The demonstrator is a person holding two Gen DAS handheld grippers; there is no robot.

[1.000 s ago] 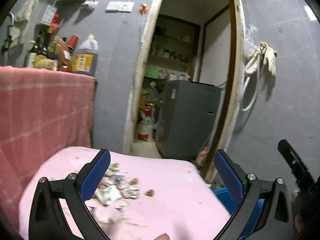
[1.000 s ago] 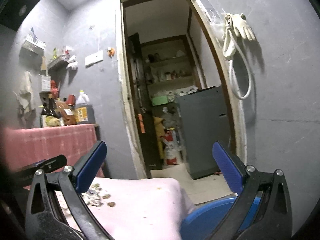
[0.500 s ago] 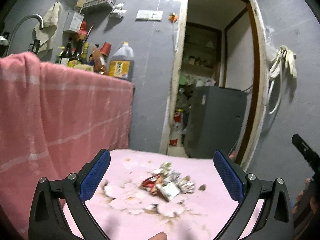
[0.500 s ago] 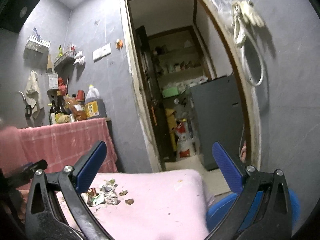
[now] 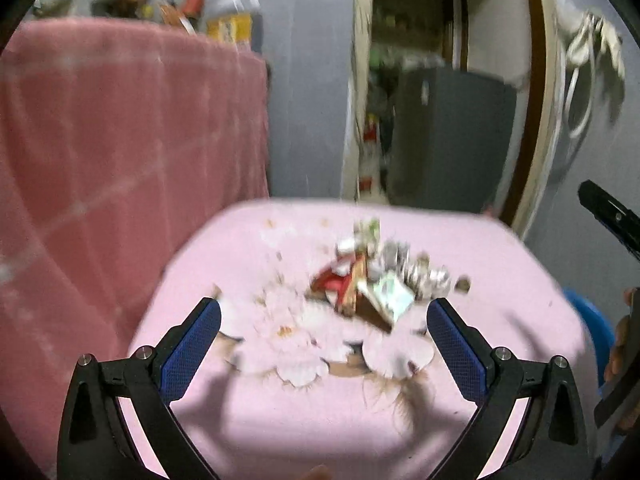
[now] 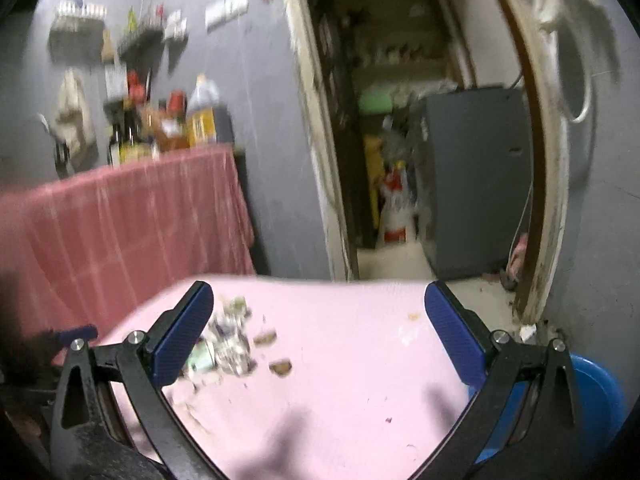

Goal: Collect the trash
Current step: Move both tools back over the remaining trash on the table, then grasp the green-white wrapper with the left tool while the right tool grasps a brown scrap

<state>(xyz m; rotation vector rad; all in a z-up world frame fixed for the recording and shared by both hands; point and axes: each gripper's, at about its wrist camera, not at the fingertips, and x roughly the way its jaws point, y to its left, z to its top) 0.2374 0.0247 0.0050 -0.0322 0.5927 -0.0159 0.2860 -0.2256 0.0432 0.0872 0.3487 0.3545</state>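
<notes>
1. I am holding the left gripper (image 5: 322, 338) wide open and empty; its blue pads (image 5: 190, 350) are sitting low in the frame, to either side of the near edge of the trash (image 5: 362, 286).
2. I am holding the right gripper (image 6: 318, 334) wide open as well, with nothing between its fingers.
3. The trash is lying in a loose heap on the pink cloth (image 5: 320, 432), at centre frame in the left view. Red and pale wrappers are showing in it, with shell-like scraps nearer the camera; blur is hiding finer detail.
4. In the right view the same heap (image 6: 226, 342) is showing at lower left, just beside the left pad, with two brown bits (image 6: 280, 367) lying apart from it toward centre.
5. A blue bin (image 6: 596, 392) is showing at the lower right edge of the right view, beside the cloth.
6. Judgement: I am in the approach step; nothing is gripped and no piece looks collected yet.
7. Judgement: the next move is calling for lowering the left gripper over one wrapper, closing on it alone, then carrying it toward the bin. The heap is loose, so a shallow bite is risking scattering scraps.
8. Both views are motion-blurred; I cannot tell whether the left pads are touching the cloth.
</notes>
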